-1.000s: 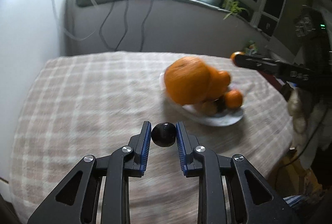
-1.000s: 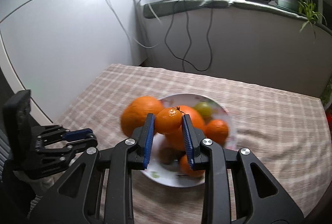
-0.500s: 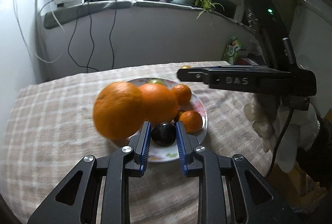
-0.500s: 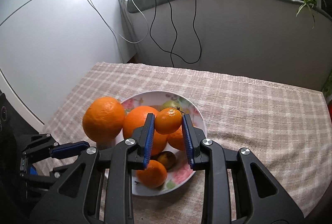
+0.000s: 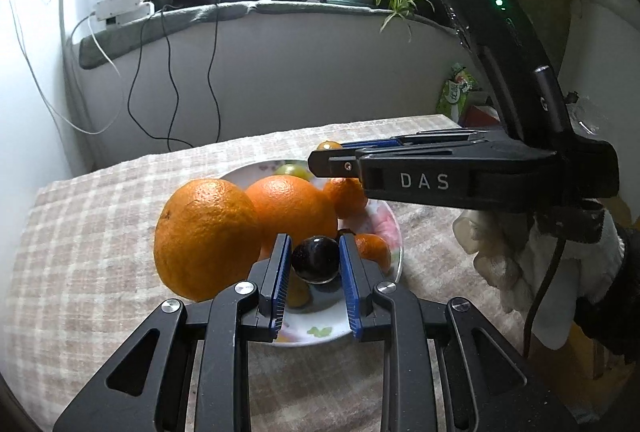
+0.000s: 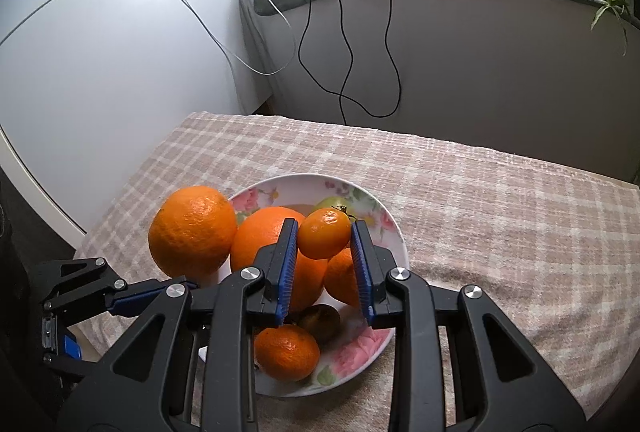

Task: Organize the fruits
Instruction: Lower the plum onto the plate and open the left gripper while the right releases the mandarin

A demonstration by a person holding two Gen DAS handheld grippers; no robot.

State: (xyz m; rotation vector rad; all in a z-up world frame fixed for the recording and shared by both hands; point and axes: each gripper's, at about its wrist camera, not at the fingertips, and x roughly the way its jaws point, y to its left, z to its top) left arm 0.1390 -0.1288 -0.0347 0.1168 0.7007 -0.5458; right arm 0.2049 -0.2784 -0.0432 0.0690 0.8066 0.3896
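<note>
Orange fruit crowds the flowered plate (image 6: pixel 376 220), which sits on a checked cloth (image 6: pixel 500 216) at the centre of both views. In the left wrist view the left gripper (image 5: pixel 314 264) is clamped on a dark round fruit (image 5: pixel 314 259), low in the frame, above the plate's near rim. The fruit's kind is hard to make out; only a glossy, almost black skin shows. Left of it, a big orange (image 5: pixel 206 238) covers much of the plate, and whether it rests on the rim or on the cloth cannot be told.

In the right wrist view the right gripper (image 6: pixel 324 256) is closed on a small tangerine (image 6: pixel 325 232), held over the middle of the plate in front of a second orange (image 6: pixel 276 252). A greenish fruit (image 6: pixel 334 203) behind it is mostly hidden. A brownish fruit (image 6: pixel 320 320) lies half covered by the fingers, beside another tangerine (image 6: pixel 286 352) near the lower rim.

The left gripper shows only in part at the lower left edge of this view. In the left wrist view the right gripper enters from the right, side-on, so its hold is barely visible there.
</note>
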